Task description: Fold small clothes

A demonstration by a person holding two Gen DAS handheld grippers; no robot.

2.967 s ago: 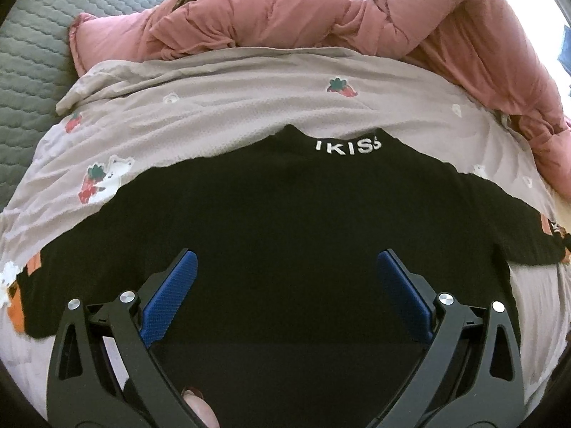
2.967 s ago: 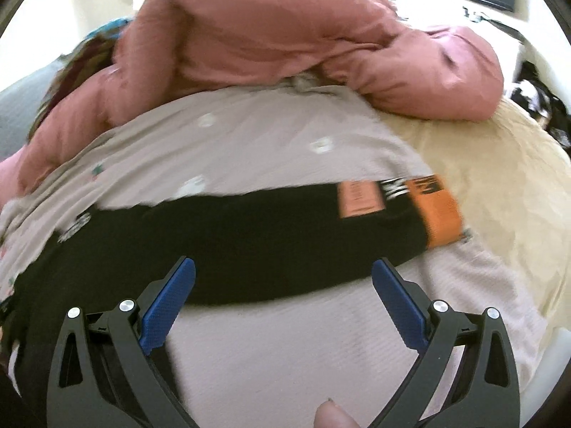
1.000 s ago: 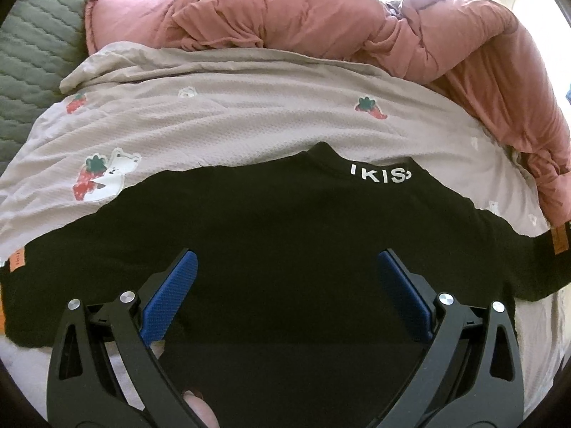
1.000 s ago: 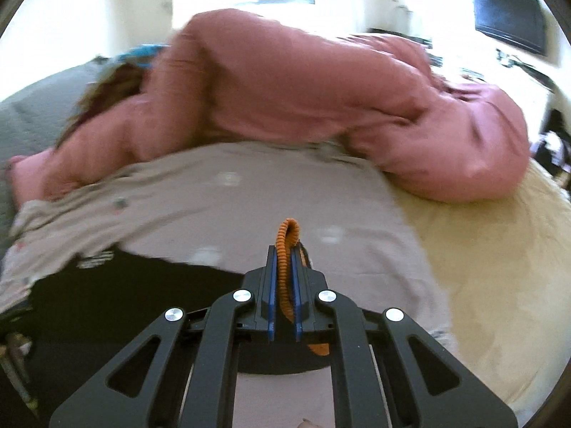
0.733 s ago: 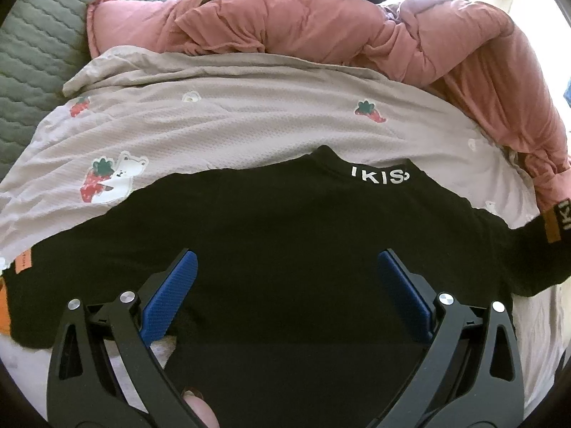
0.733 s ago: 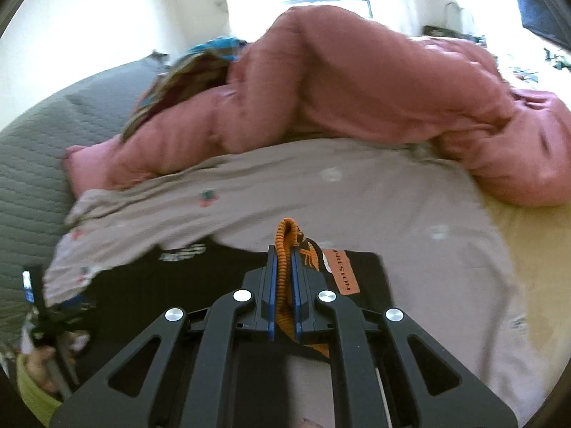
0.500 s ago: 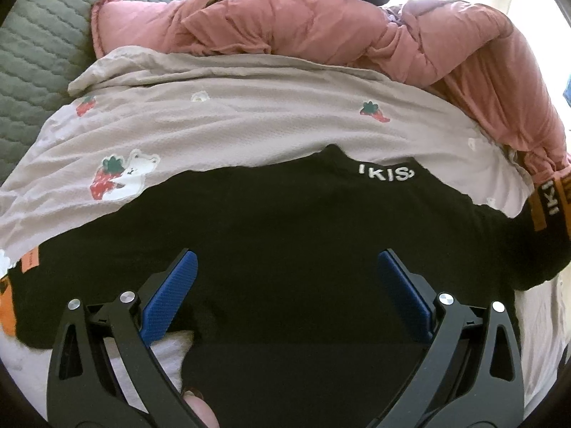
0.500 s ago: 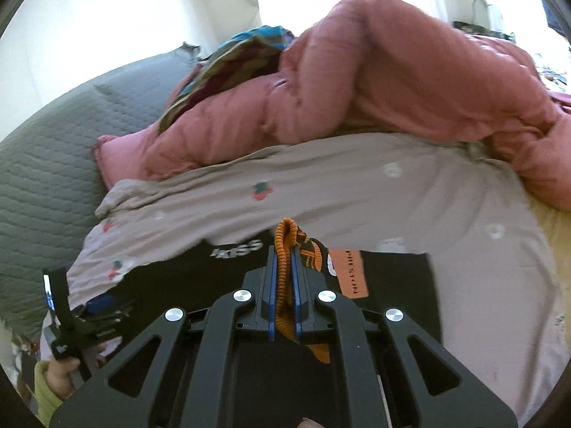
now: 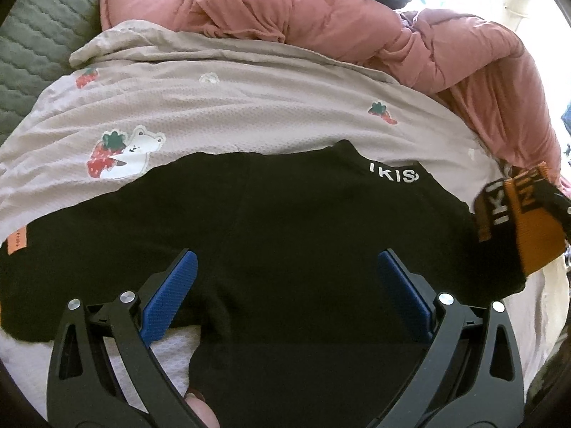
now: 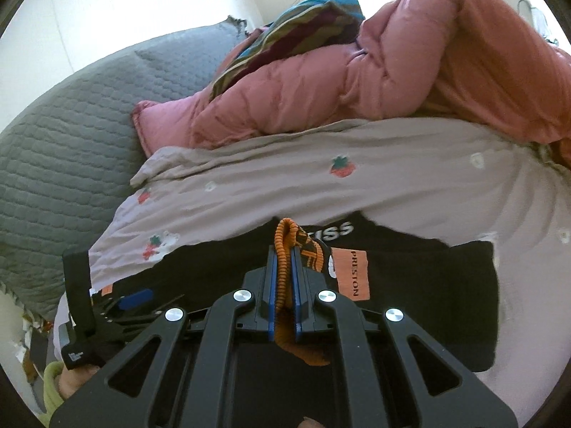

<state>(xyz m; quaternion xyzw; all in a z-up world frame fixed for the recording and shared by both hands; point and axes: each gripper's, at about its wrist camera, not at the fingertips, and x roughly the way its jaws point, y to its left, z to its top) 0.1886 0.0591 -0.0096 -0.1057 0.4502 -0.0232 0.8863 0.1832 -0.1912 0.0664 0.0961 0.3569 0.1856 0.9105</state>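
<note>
Carried leftward since a second ago, the orange cuff [image 10: 284,246] stays clenched in the right hand-held gripper [image 10: 284,285] over the black sweater [image 9: 285,221], while the left hand-held gripper [image 9: 285,285] hangs released at lower centre.

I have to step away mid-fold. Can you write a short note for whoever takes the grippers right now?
Right gripper: shut on the orange cuff of the black top, sleeve lifted over the body.
Left gripper: open, above the top's lower body, holding nothing.
The top lies flat on the strawberry-print blanket, collar away from you.
Done: one sleeve picked up.
Left: lay it across, fold the other sleeve, fold the body.
</note>
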